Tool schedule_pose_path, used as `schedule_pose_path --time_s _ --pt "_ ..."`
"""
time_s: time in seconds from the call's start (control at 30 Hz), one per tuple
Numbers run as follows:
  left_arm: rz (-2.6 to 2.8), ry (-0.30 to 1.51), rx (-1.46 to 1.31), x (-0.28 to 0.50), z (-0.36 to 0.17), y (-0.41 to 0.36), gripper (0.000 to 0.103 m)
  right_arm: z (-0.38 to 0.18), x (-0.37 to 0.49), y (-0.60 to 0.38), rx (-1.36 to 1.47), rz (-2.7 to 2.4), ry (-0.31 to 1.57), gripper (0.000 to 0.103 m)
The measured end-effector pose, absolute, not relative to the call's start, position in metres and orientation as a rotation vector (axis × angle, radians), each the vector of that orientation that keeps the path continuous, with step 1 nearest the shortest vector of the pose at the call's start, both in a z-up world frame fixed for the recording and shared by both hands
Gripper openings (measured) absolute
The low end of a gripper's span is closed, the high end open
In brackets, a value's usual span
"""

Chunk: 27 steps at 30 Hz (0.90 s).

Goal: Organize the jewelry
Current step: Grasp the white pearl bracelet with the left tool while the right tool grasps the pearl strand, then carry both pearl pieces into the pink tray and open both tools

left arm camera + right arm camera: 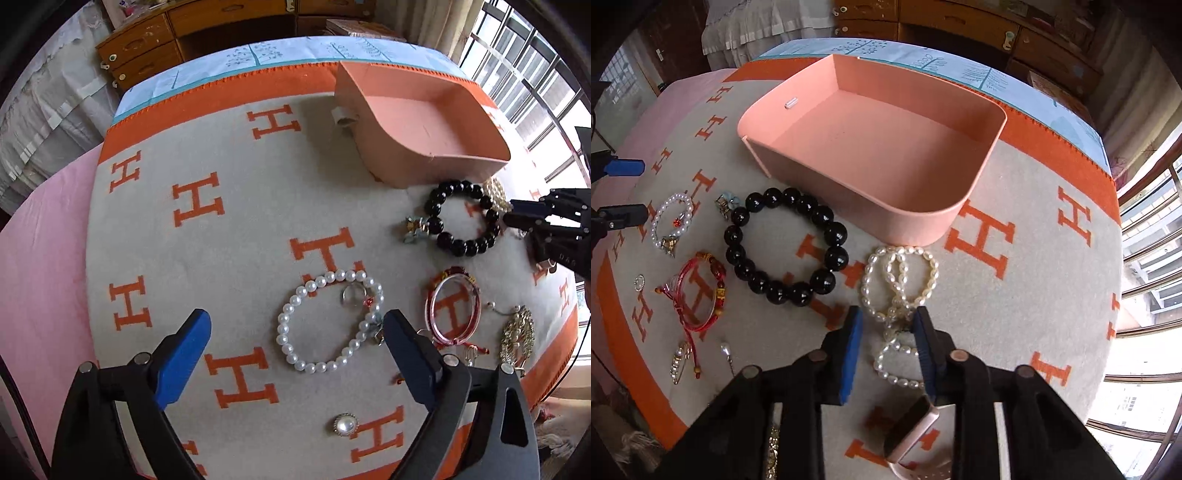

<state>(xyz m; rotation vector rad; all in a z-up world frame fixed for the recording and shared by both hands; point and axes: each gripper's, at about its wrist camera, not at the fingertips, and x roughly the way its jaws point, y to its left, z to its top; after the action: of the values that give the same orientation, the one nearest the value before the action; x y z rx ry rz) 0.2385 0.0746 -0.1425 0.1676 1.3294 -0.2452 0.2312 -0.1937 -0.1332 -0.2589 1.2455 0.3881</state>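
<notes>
A pink tray [443, 162] [908, 218] stands empty on the H-patterned blanket. In the left wrist view my left gripper [297, 325] is open, its jaws either side of a round white pearl bracelet [288, 343] that has a ring [352, 295] lying inside its loop. In the right wrist view my right gripper [888, 317] is partly closed around a cream rice-pearl strand [899, 280], jaws close beside it but a gap still shows. A black bead bracelet [783, 251] [461, 218] lies between the two grippers.
A red cord bracelet [701, 295] [454, 306], a pearl brooch [345, 424], gold chains [517, 336], a small charm [726, 203] and a rose-gold bangle [912, 435] lie on the blanket [221, 258]. Wooden drawers [147, 48] stand behind; windows at the right.
</notes>
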Motion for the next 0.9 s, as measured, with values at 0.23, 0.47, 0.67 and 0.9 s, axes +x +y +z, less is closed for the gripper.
schedule_pose_path --time_s 0.23,0.47,0.67,0.9 --pt "-0.258 1.454 0.047 0.248 -0.168 0.097 0.062 -0.132 0.241 -0.203 -0.213 0.366 1.253 0.01" --pt "-0.233 1.46 0.047 0.252 -0.171 0.097 0.045 -0.114 0.234 -0.199 -0.112 0.388 1.216 0.01" --pt "-0.206 1.473 0.044 0.248 -0.171 0.089 0.005 -0.074 0.209 -0.196 -0.059 0.393 1.127 0.01" --pt "-0.189 1.323 -0.043 0.233 -0.113 0.091 0.005 -0.025 0.192 -0.184 -0.041 0.4 1.02 0.01"
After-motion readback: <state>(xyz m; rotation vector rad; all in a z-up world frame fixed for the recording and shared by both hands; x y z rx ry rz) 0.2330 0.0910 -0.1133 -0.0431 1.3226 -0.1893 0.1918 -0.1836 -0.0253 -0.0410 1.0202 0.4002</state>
